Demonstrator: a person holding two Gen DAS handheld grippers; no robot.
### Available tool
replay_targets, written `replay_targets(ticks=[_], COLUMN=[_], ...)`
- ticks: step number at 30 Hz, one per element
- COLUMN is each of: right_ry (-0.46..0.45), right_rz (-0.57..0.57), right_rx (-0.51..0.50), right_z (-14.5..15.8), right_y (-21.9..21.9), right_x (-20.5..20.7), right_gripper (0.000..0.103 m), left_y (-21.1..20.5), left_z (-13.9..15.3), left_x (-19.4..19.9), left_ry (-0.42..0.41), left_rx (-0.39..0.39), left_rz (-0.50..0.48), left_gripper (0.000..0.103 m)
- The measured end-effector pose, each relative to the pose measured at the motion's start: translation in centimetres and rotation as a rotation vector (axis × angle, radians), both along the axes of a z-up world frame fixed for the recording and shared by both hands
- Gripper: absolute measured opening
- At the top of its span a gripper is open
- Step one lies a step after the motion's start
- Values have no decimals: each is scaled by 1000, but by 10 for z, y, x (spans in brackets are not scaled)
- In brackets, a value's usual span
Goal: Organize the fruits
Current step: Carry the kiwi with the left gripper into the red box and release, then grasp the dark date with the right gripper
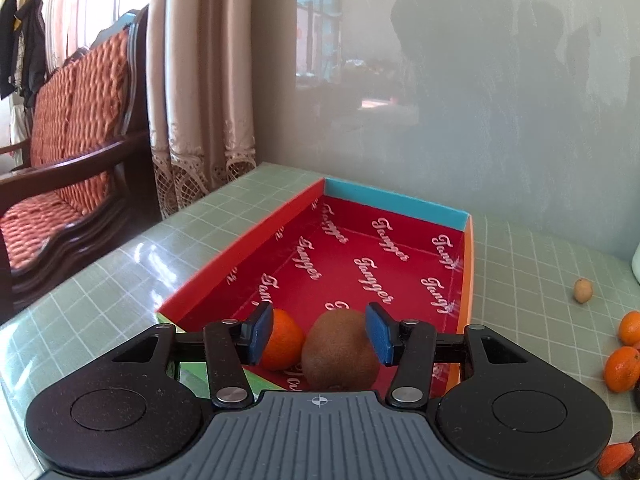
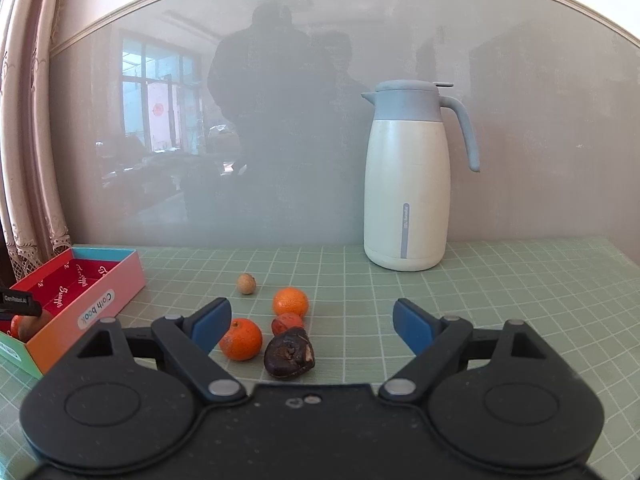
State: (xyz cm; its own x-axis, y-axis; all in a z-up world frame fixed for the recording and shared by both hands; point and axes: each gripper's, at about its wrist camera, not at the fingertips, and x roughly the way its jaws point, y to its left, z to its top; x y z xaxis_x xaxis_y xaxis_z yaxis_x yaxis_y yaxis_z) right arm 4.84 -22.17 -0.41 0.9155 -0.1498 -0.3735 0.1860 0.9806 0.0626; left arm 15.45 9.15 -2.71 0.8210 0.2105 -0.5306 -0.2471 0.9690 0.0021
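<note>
A red-lined box lies on the table; it also shows at the left of the right wrist view. A brown kiwi and an orange tangerine lie in its near end. My left gripper hangs open over them, the kiwi between the pads, not clamped. My right gripper is open above the table. In front of it lie two tangerines, a small red fruit, a dark wrinkled fruit and a small tan round fruit.
A white thermos jug stands at the back against the glossy wall. A wooden sofa with red cushions and curtains are left of the table. The green checked table stretches right of the fruits.
</note>
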Motion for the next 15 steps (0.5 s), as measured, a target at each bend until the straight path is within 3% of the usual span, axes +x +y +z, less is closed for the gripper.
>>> replay_targets(ticks=[4, 10, 13, 15], right_ry=[1, 8, 23, 33], right_rz=[-2, -39, -86, -123], right_rx=[-1, -11, -28, -50], right_z=[-1, -2, -4, -5], right_y=[0, -5, -9, -11], right_x=[-1, -2, -4, -4], right_gripper=[88, 88, 89, 96], left_y=[8, 23, 27, 29], left_z=[8, 22, 21, 18], left_x=[-14, -49, -69, -78], left_ry=[-27, -72, -78, -80], left_rx=[14, 47, 83, 89], left_rz=[40, 119, 160, 173], left_gripper=[68, 71, 82, 84])
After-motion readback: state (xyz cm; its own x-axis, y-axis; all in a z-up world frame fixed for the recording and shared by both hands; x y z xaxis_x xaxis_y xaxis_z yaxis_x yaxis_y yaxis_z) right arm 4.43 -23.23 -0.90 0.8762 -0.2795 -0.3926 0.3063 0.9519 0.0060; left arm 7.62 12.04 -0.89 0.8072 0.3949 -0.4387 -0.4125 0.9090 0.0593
